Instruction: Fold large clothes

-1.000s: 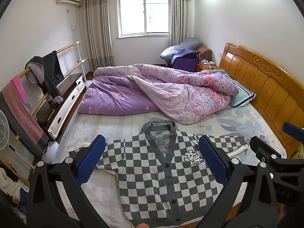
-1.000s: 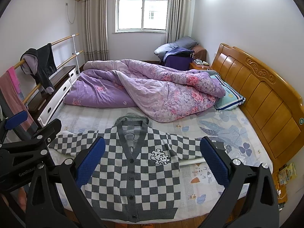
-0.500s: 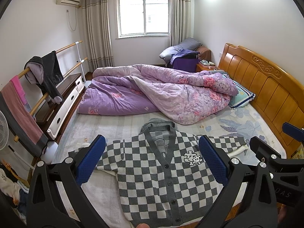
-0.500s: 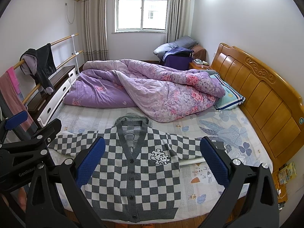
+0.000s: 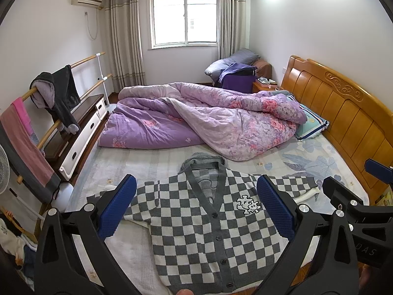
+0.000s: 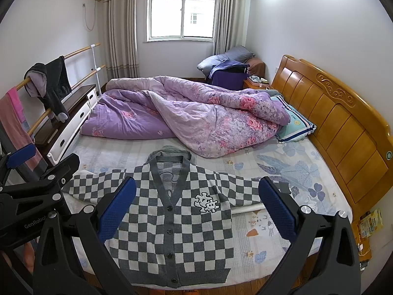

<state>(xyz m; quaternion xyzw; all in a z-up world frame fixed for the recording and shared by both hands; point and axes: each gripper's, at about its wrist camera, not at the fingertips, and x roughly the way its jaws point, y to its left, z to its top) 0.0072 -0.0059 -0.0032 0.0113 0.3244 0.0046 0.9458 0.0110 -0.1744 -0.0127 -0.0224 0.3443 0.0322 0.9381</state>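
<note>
Poised above the foot of the bed (image 6: 282,243), I hold my left gripper (image 5: 195,211) and right gripper (image 6: 196,212) with fingers spread wide apart, both empty and clear of the cloth. Below them the checked cardigan (image 6: 172,223) lies face up and buttoned on the floral sheet, hem toward me at the mattress edge, collar pointing to the heaped purple quilt (image 6: 196,118), sleeves thrown out to either side.

As I judge it, folding has not begun, and the first move is a sleeve. Done well, each gripper pinches one sleeve near the cuff, lifts only enough to free it from the sheet, and lays it straight across the chest so the side edges run parallel.

Its knit looks thick and soft, grey and cream squares with a plain grey ribbed placket, dark round buttons and a puzzle-piece patch (image 6: 206,202) on the chest. Such a weave probably stretches and sags, so I would pinch a full fold of it, not a single edge.
</note>
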